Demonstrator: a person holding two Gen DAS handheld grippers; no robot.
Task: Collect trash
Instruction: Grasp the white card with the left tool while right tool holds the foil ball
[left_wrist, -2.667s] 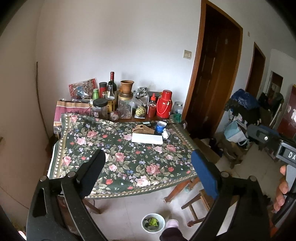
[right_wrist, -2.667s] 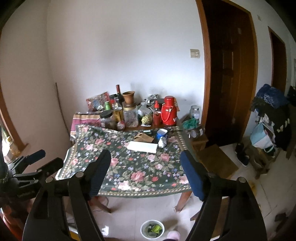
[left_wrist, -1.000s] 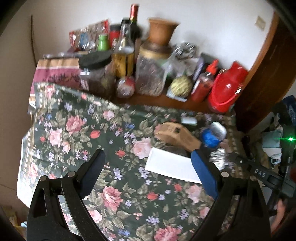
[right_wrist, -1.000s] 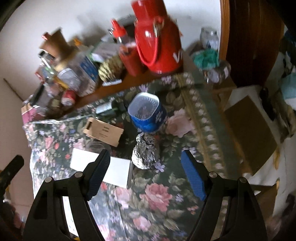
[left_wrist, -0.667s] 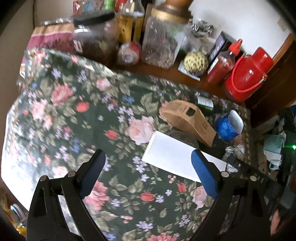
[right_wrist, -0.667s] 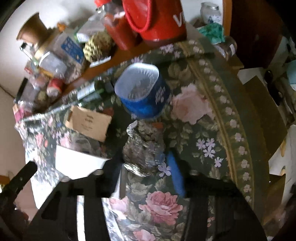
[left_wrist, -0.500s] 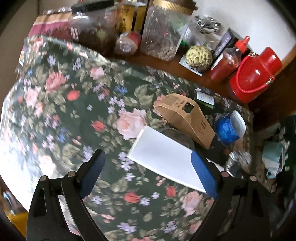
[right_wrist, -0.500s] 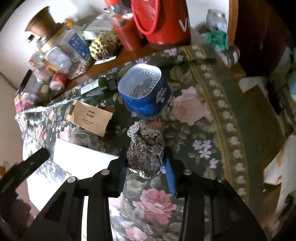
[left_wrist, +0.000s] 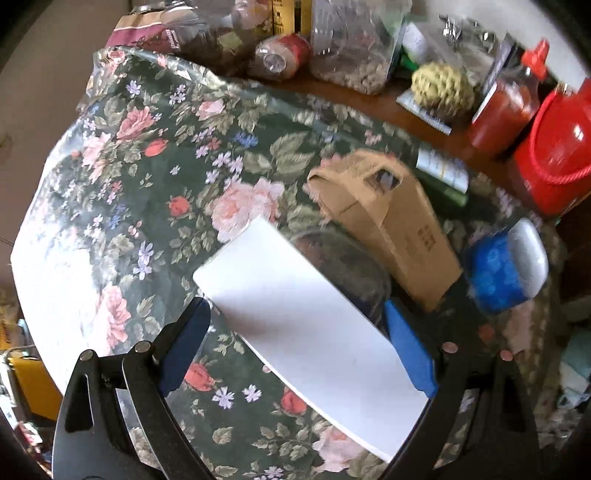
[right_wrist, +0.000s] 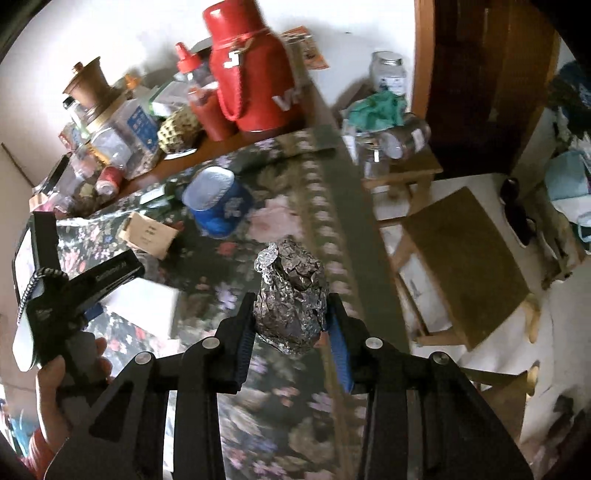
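Note:
My right gripper (right_wrist: 291, 325) is shut on a crumpled foil ball (right_wrist: 291, 295) and holds it above the floral tablecloth (right_wrist: 258, 406) near the table's right edge. My left gripper (left_wrist: 295, 332) is open, its fingers either side of a white sheet of paper (left_wrist: 306, 332) lying on the cloth. A brown paper carton (left_wrist: 388, 221) lies just beyond the sheet, and a blue cup (left_wrist: 506, 269) lies on its side to the right. The cup (right_wrist: 218, 206) and carton (right_wrist: 147, 232) also show in the right wrist view, with the left gripper's body at the left.
Jars, bottles, a red thermos (right_wrist: 255, 74) and a sauce bottle (left_wrist: 506, 99) crowd the table's back edge. A low wooden stool (right_wrist: 465, 269) and a small side table with jars (right_wrist: 391, 147) stand on the floor to the right, by a brown door.
My right gripper closed on the foil ball and lifted it toward the table's right edge. My left gripper moved down and closer over the white paper.

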